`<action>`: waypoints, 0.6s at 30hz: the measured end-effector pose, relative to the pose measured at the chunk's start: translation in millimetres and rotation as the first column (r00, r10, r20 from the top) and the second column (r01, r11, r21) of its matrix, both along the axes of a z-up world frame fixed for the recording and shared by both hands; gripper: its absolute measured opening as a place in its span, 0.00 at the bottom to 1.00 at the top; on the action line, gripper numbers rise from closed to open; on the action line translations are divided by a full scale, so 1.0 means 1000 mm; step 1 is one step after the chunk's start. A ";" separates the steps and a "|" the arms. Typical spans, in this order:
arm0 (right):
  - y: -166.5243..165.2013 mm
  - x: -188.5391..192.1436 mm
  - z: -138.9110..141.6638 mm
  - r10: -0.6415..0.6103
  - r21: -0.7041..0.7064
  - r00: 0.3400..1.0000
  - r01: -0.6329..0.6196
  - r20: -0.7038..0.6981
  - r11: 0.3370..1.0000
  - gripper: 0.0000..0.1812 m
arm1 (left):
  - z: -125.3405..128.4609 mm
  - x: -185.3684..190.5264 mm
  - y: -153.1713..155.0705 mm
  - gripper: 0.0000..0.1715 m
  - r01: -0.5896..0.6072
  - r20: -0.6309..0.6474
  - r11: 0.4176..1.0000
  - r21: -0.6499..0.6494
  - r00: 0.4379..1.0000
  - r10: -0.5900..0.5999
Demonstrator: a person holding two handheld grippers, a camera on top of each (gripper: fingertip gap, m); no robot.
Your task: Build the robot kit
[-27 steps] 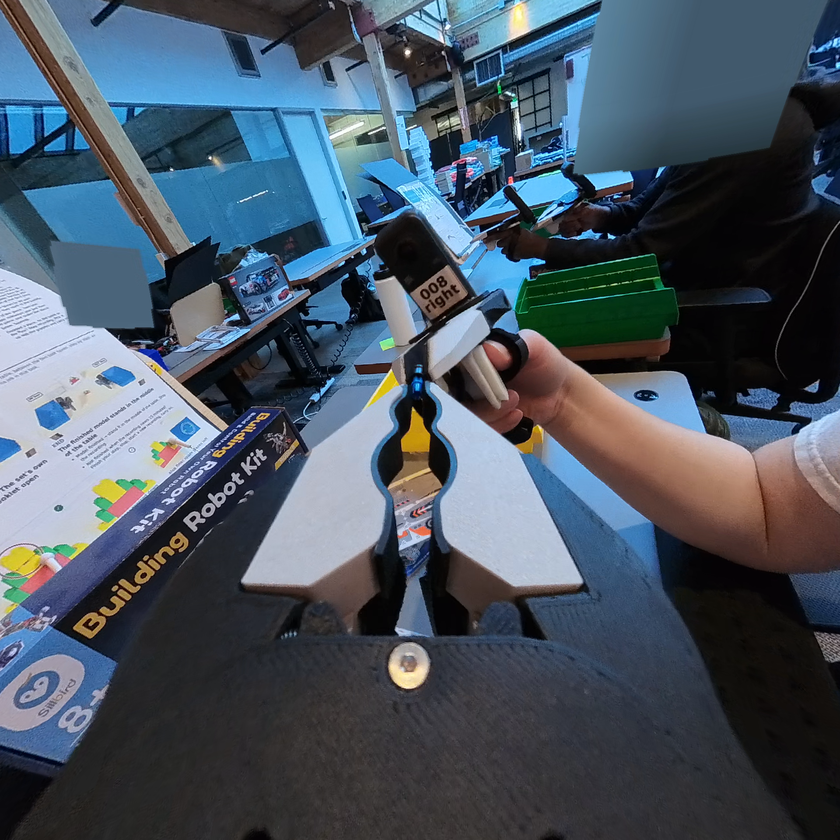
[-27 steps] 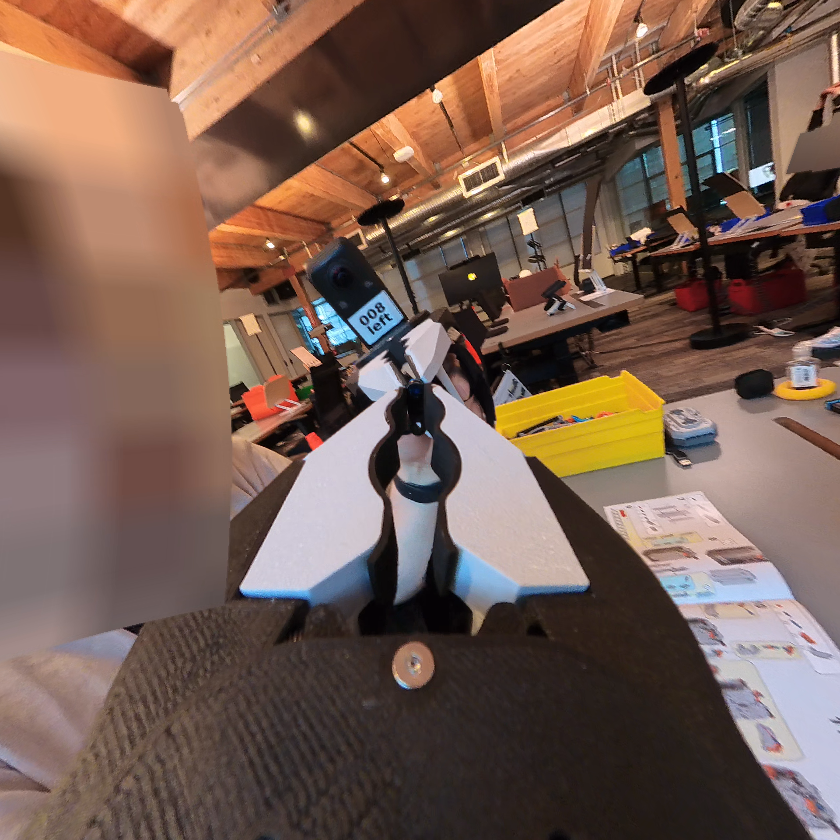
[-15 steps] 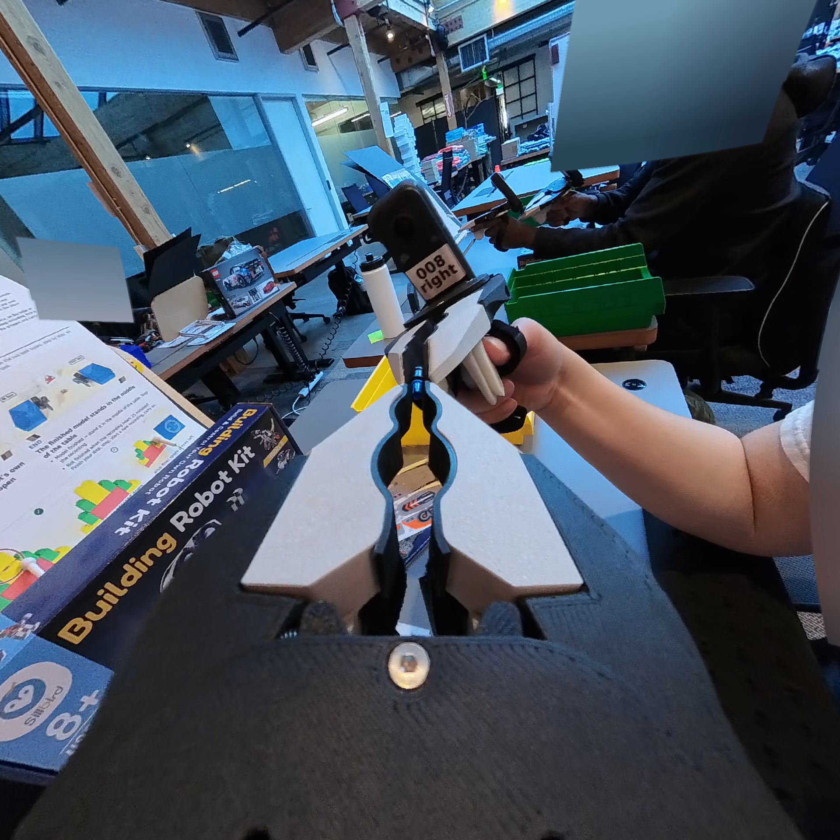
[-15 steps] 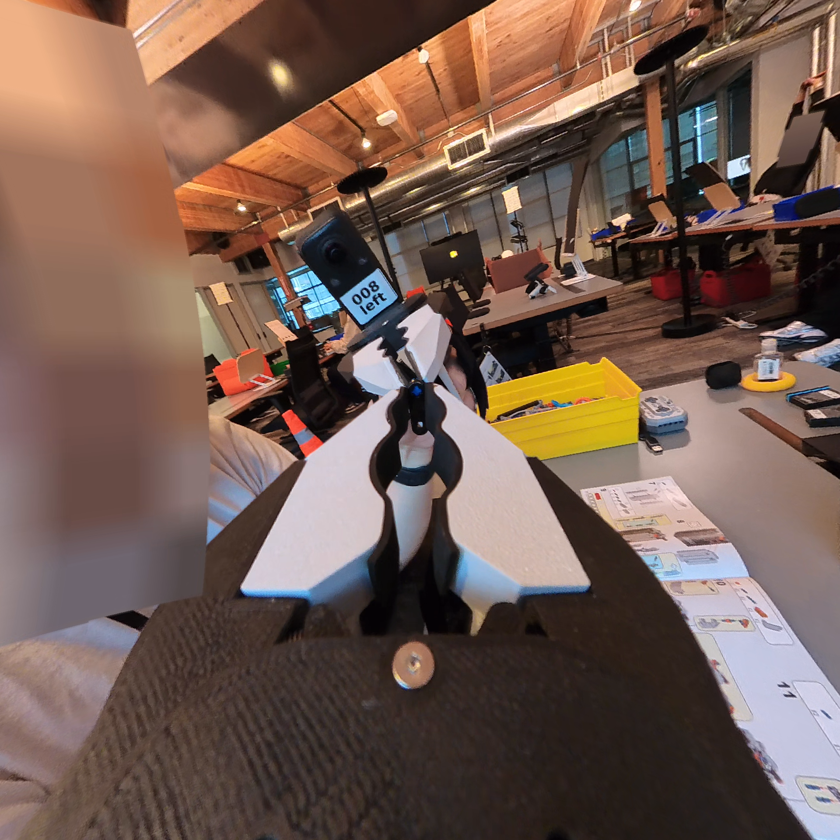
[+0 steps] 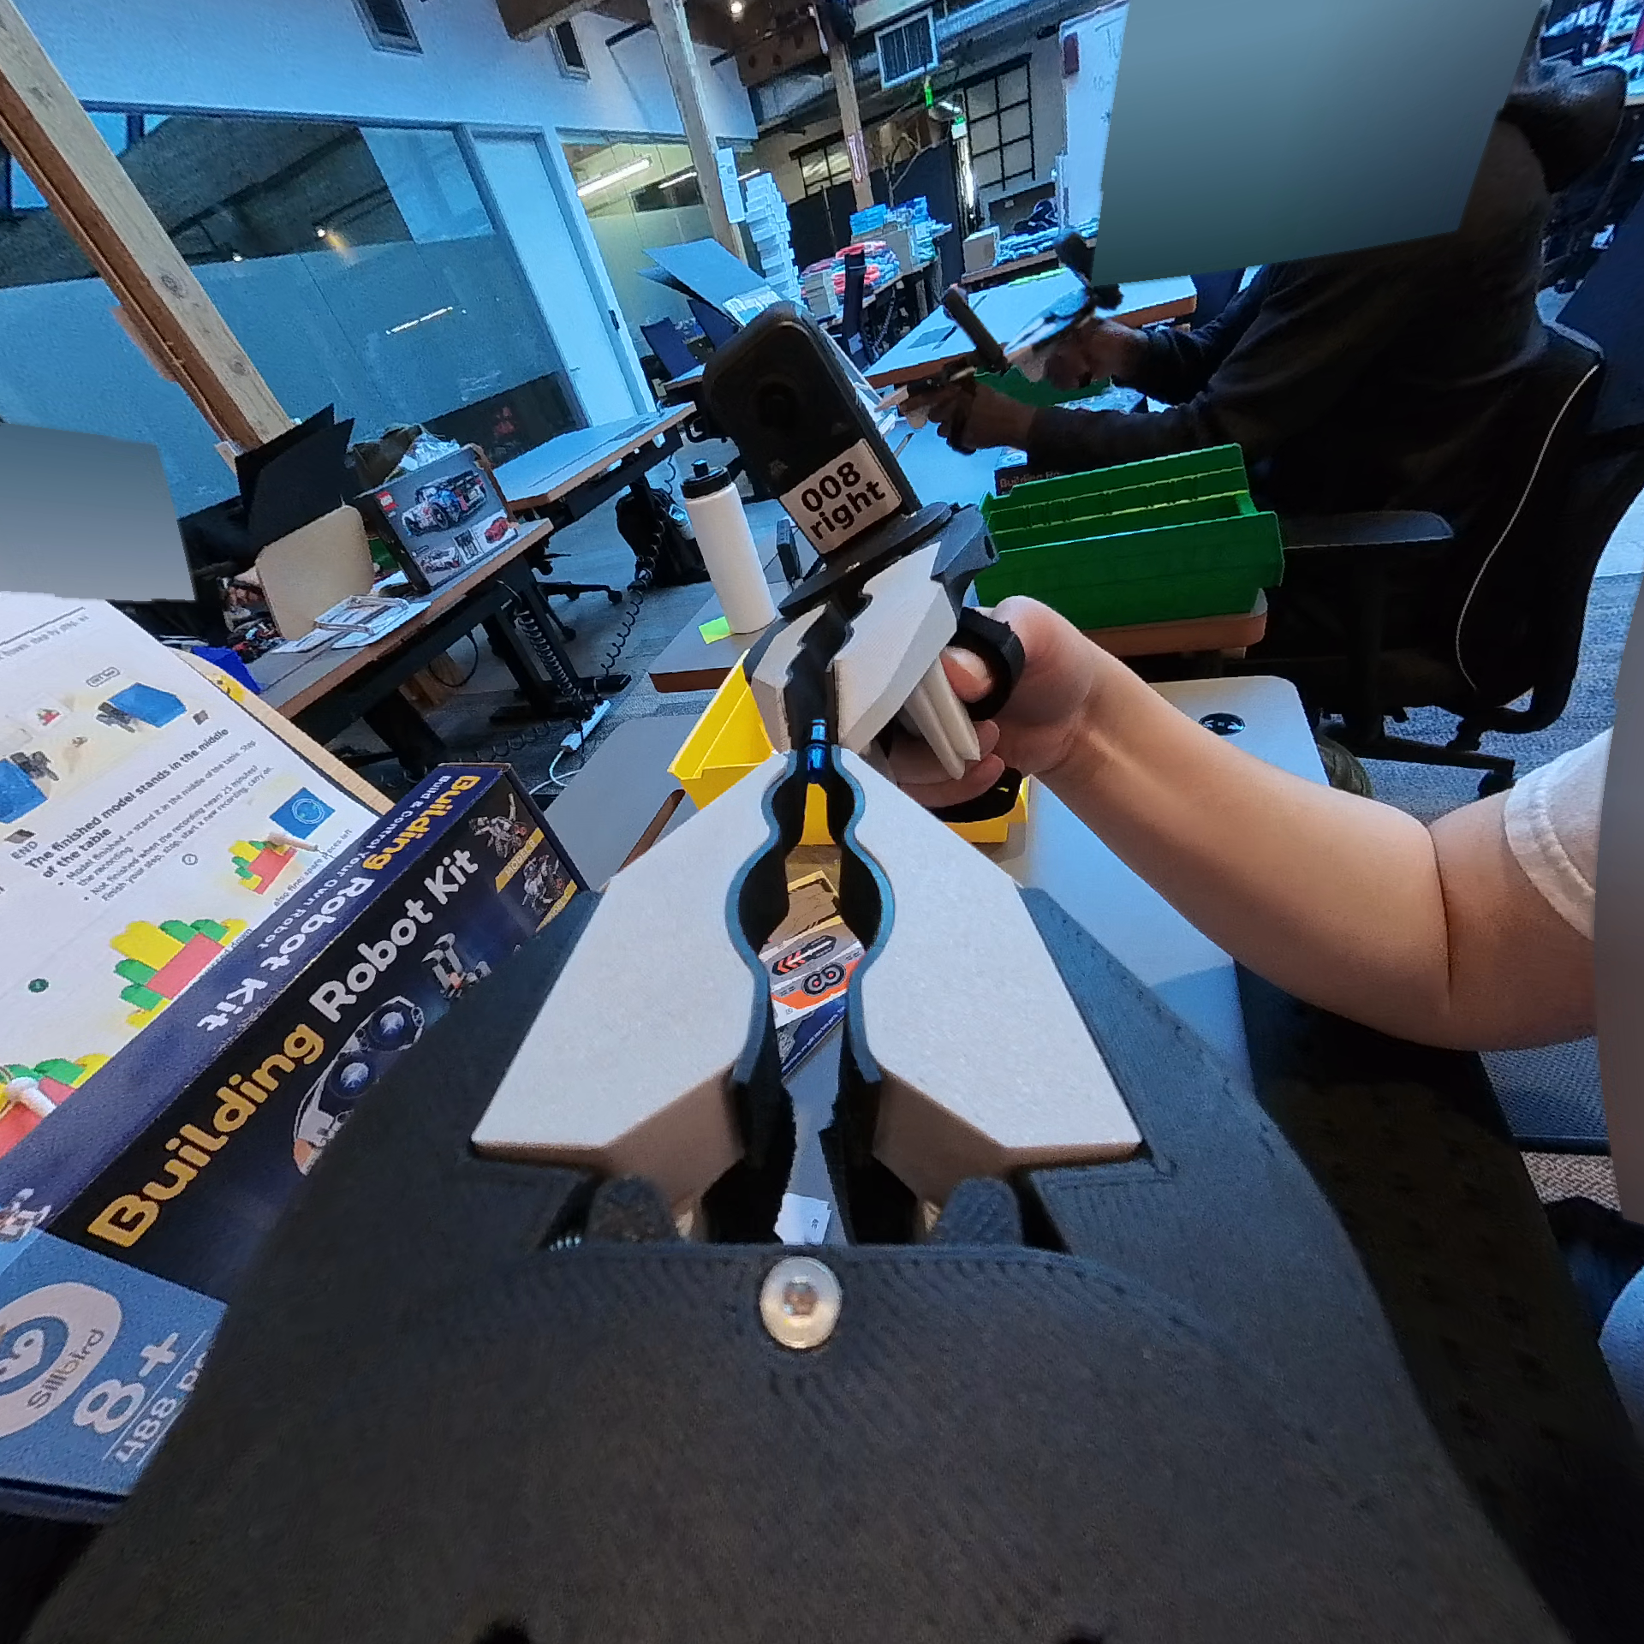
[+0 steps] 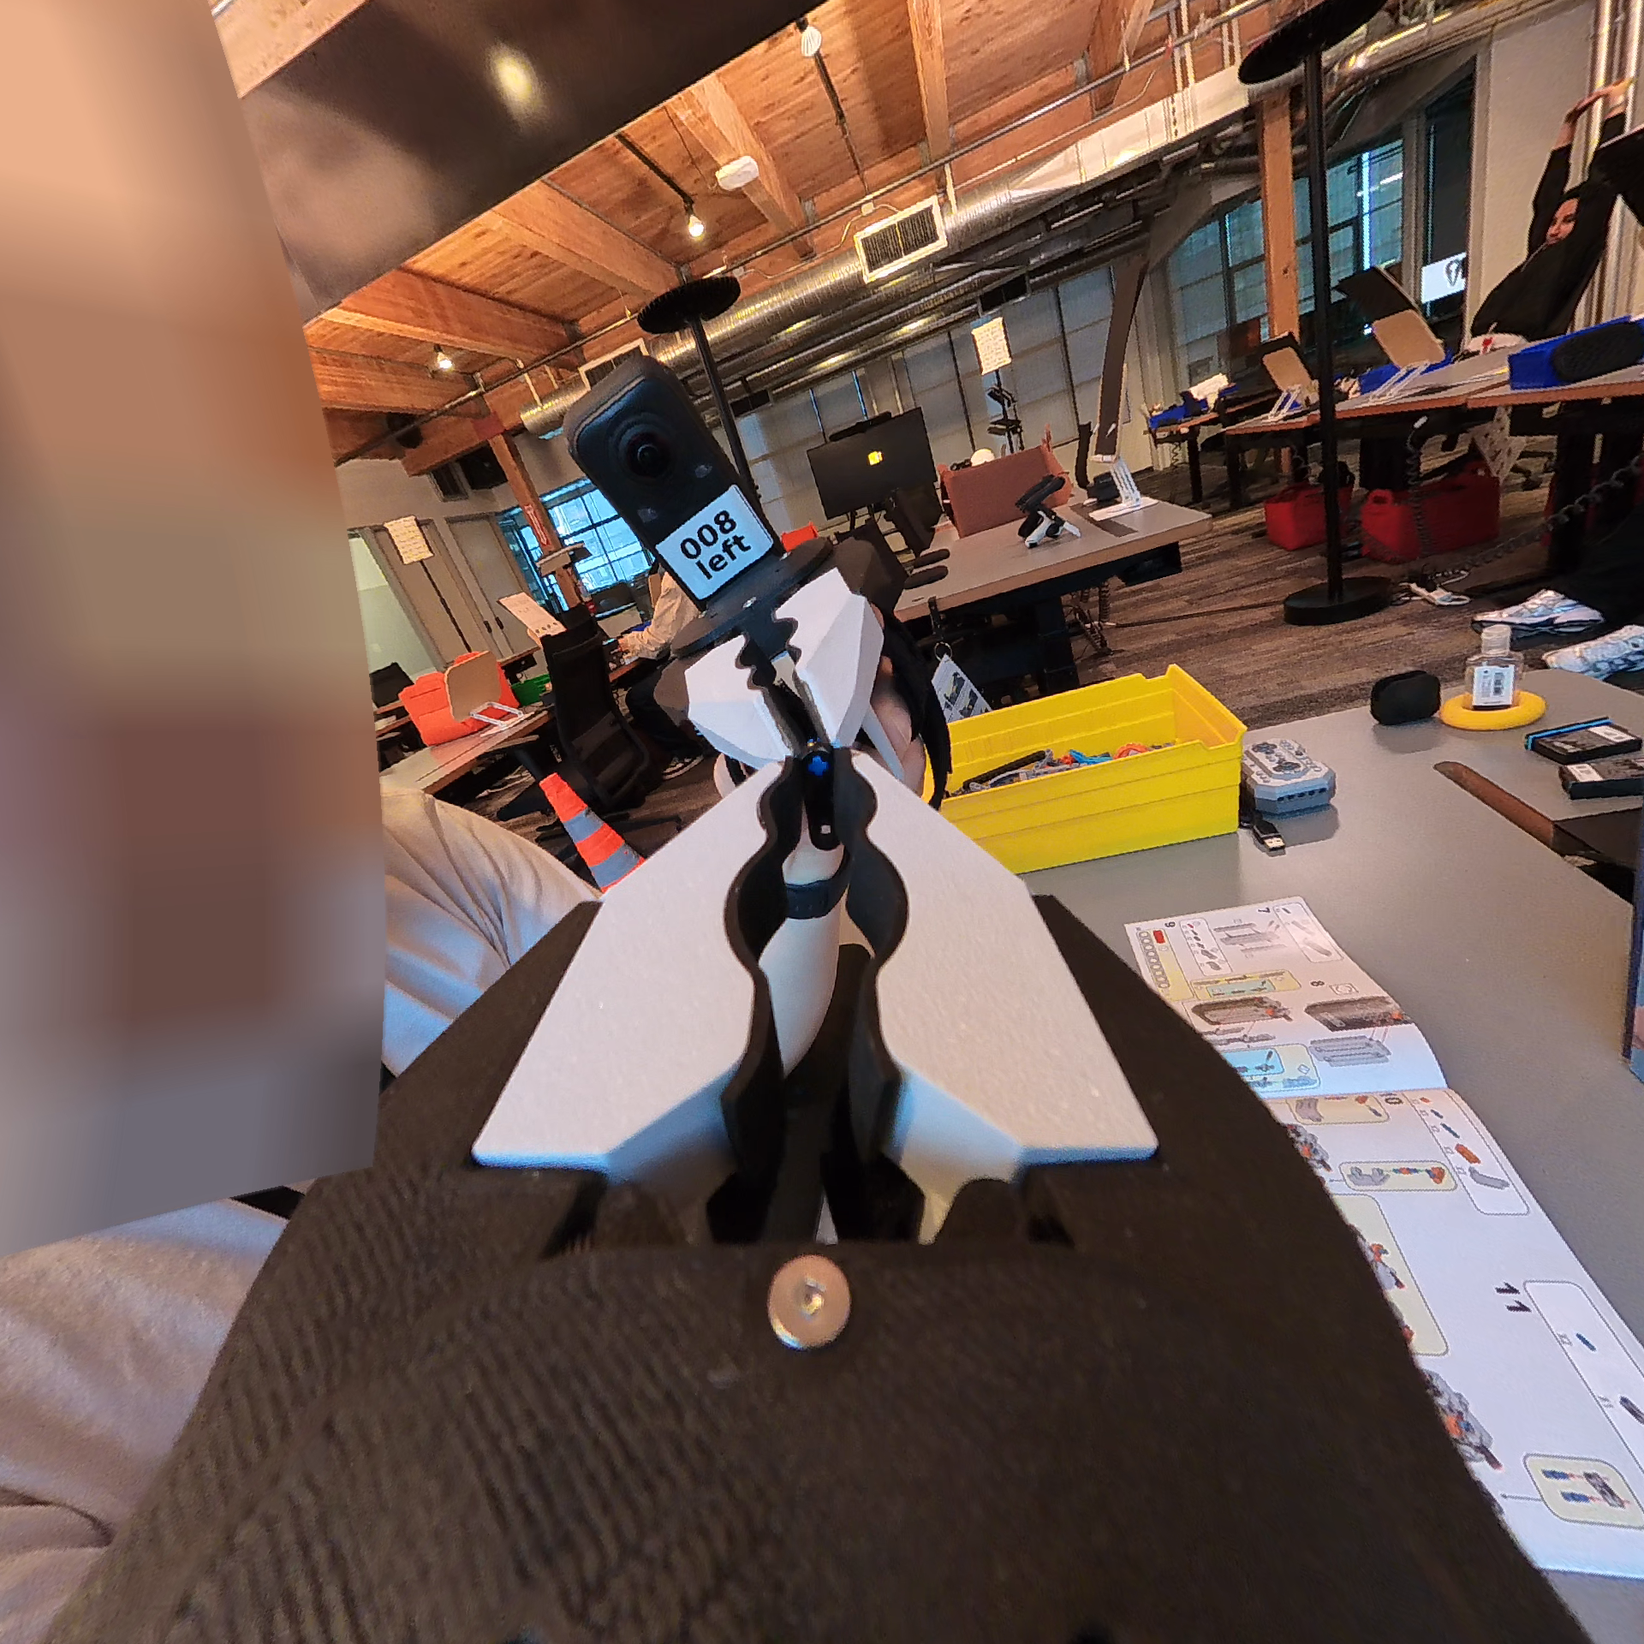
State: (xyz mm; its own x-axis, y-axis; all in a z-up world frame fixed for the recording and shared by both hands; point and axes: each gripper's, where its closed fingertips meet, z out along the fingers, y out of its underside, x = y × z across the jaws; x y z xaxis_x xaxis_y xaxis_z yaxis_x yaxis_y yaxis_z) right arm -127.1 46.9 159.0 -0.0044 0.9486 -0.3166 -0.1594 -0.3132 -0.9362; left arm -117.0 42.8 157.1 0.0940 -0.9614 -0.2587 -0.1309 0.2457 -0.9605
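My two grippers meet tip to tip in the air above a grey table (image 6: 1423,890). My left gripper (image 5: 814,765) is shut on a small blue pin (image 5: 814,745). In the left wrist view, the right gripper (image 5: 805,703) faces it, held by a bare hand (image 5: 1023,703). My right gripper (image 6: 818,801) is shut on a thin black part (image 6: 823,818). The blue pin (image 6: 814,765) sits at the end of that part. In the right wrist view, the left gripper (image 6: 792,712) touches the pin from the far side.
A yellow bin (image 6: 1094,801) of small parts stands behind the grippers. An open instruction booklet (image 6: 1334,1112) lies at the right. A dark blue kit box (image 5: 311,979) and a propped instruction sheet (image 5: 107,801) stand at the left. A grey hub (image 6: 1285,778) lies by the bin. Less than 4 cm separates the two grippers' tips.
Both grippers stay shut and tip to tip on the small parts. Both have tilted slightly, so the opposite gripper sits a little higher in each view.
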 end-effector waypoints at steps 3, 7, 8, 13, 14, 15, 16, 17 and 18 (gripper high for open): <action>0.000 0.000 -0.002 -0.006 0.006 1.000 0.006 0.018 1.000 0.03 | -0.002 0.000 0.000 0.02 0.001 -0.012 1.000 0.000 1.000 -0.001; -0.001 0.002 -0.003 -0.021 0.022 0.999 0.020 0.031 1.000 0.03 | -0.003 0.003 -0.001 0.02 0.002 -0.009 1.000 0.007 1.000 -0.002; 0.000 0.002 -0.003 -0.029 0.025 0.999 0.028 0.034 0.999 0.03 | -0.003 0.003 0.000 0.02 -0.001 -0.009 1.000 0.011 1.000 0.001; 0.012 0.000 0.015 -0.192 0.169 0.981 0.192 -0.021 0.967 0.06 | 0.018 -0.003 0.010 0.02 -0.014 0.153 1.000 0.013 0.988 0.012; 0.018 0.001 0.020 -0.286 0.240 0.958 0.283 -0.023 0.929 0.16 | 0.026 -0.006 0.013 0.02 -0.009 0.221 1.000 -0.001 0.975 0.009; 0.023 0.005 0.026 -0.393 0.329 0.919 0.382 -0.035 0.864 0.23 | 0.032 -0.010 0.013 0.02 0.012 0.278 1.000 -0.017 0.961 -0.007; 0.024 0.010 0.034 -0.488 0.432 0.870 0.469 -0.073 0.771 0.24 | 0.038 -0.014 0.014 0.02 0.035 0.331 0.999 -0.039 0.943 -0.020; 0.022 0.014 0.042 -0.573 0.534 0.811 0.539 -0.119 0.652 0.23 | 0.045 -0.019 0.014 0.02 0.062 0.394 0.996 -0.062 0.918 -0.033; 0.020 0.015 0.047 -0.642 0.628 0.751 0.577 -0.156 0.522 0.23 | 0.051 -0.023 0.013 0.01 0.101 0.456 0.991 -0.085 0.888 -0.051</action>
State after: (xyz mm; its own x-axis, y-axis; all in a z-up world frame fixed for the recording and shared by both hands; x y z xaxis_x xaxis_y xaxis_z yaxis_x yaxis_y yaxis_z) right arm -111.8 66.4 206.2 0.6461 0.6758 0.3548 0.0005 0.4645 -0.8856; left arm -140.2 55.9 208.5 0.1025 -0.9892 -0.1049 0.3385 0.1339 -0.9314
